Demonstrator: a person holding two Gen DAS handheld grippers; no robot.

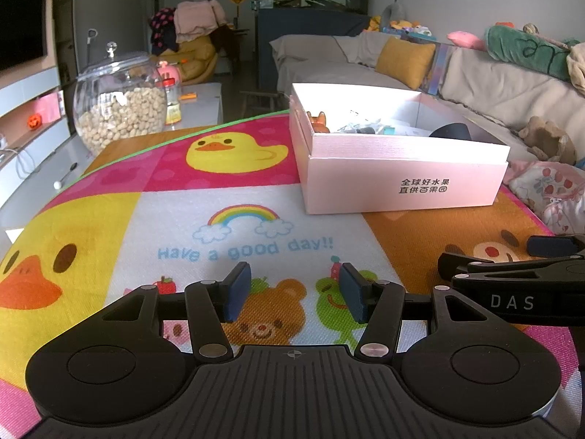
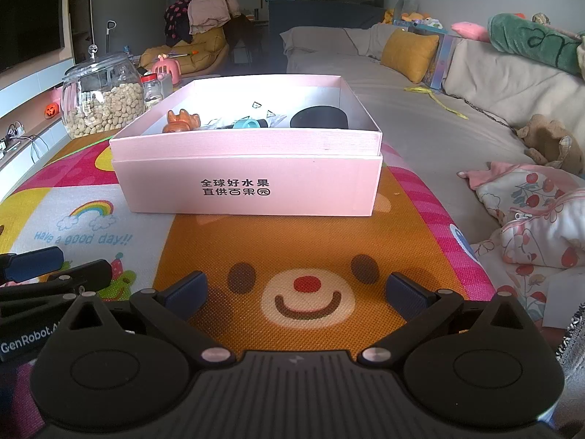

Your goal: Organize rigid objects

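Note:
A pink cardboard box stands on the cartoon play mat. Inside it lie an orange animal figure, a light-blue ring, a black round object and some clear wrappers. My left gripper hovers low over the mat in front of the box, open and empty. My right gripper sits nearer the box's front, open wide with nothing between its fingers. Each gripper shows at the edge of the other's view.
A glass jar of peanuts stands at the mat's far left corner, with a small red-capped bottle beside it. A grey sofa with cushions and patterned cloth borders the mat on the right.

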